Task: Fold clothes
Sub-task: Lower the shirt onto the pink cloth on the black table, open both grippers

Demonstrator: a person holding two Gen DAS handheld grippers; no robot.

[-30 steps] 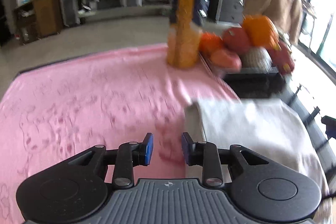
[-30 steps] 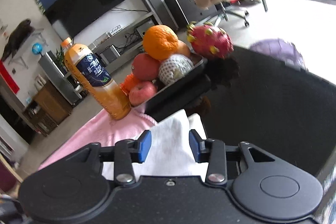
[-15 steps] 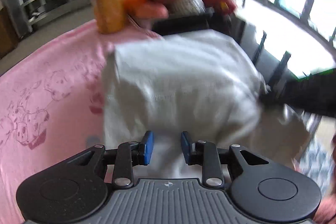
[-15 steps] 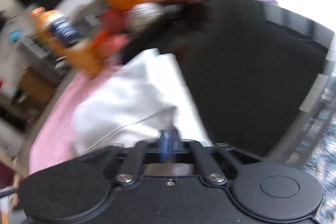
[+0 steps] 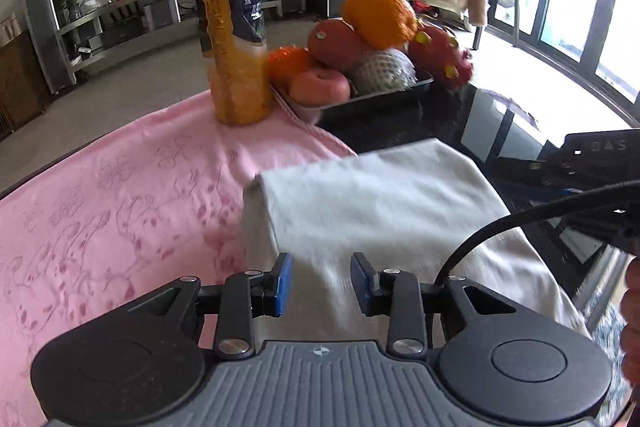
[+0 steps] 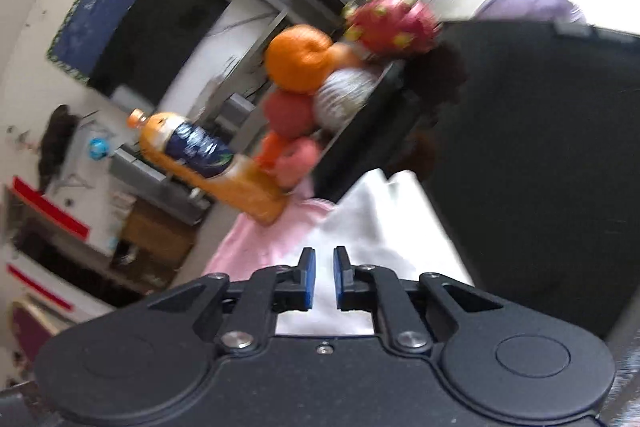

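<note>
On the pink cloth (image 5: 120, 195) that covers the near part of the table, close to that cloth's right-hand edge, lies the folded white garment (image 5: 384, 195), and part of it runs over onto the bare black tabletop (image 6: 540, 163) beyond. My left gripper (image 5: 320, 281) hangs just above the garment's near edge; its blue pads (image 5: 283, 281) stand apart and are spreading wider, with white fabric showing in the gap below them but nothing pinched between them as far as I can see. My right gripper (image 6: 322, 277) comes at the same garment from the other side, tilted so that the whole room leans in its view; its jaws are only a narrow slit apart and are opening, and the white cloth lies under them rather than clamped in them. In the left view I can see the body of my right gripper at the right edge, with its black cable (image 5: 500, 231) arching over the garment. At the far edge of the pink cloth an orange juice bottle (image 5: 232, 27) stands upright, and just beside it a black tray (image 5: 380, 103) holds a heap of fruit: an orange (image 5: 380, 19), apples, a netted fruit and a dragon fruit (image 5: 444, 59).
</note>
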